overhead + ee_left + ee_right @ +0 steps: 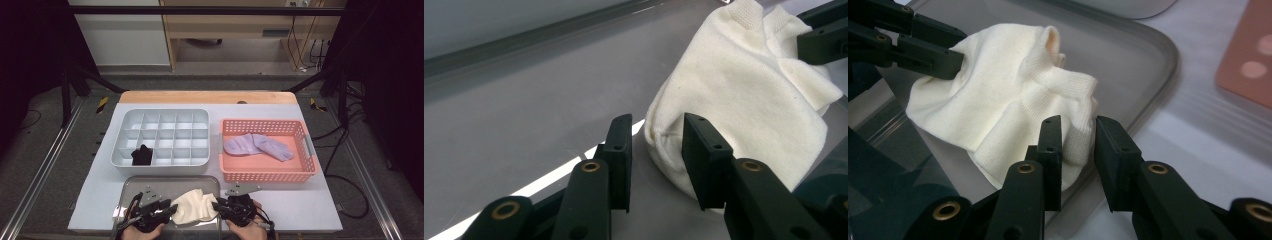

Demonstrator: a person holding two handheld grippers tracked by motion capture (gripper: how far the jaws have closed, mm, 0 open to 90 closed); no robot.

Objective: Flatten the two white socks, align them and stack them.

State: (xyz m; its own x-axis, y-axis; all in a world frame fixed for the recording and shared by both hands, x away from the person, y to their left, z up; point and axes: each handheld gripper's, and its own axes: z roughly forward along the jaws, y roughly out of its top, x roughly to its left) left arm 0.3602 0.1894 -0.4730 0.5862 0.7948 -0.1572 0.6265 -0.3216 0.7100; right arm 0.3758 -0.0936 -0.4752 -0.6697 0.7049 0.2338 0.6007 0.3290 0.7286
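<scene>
Left gripper [656, 135] jaws parted around the toe edge of a cream sock [195, 206], right gripper [1078, 132] jaws parted at its cuff, sock lying in the metal tray [165, 184], divided grey organiser [160, 137] and pink basket [270, 172] beyond

Ribbed cream knit sock [744, 100] lies on a smooth, glossy metal tray [1128, 45].

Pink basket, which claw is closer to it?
Right. The right claw sits below the pink basket, near its front left corner; the left claw lies farther left, across the cream sock.
</scene>
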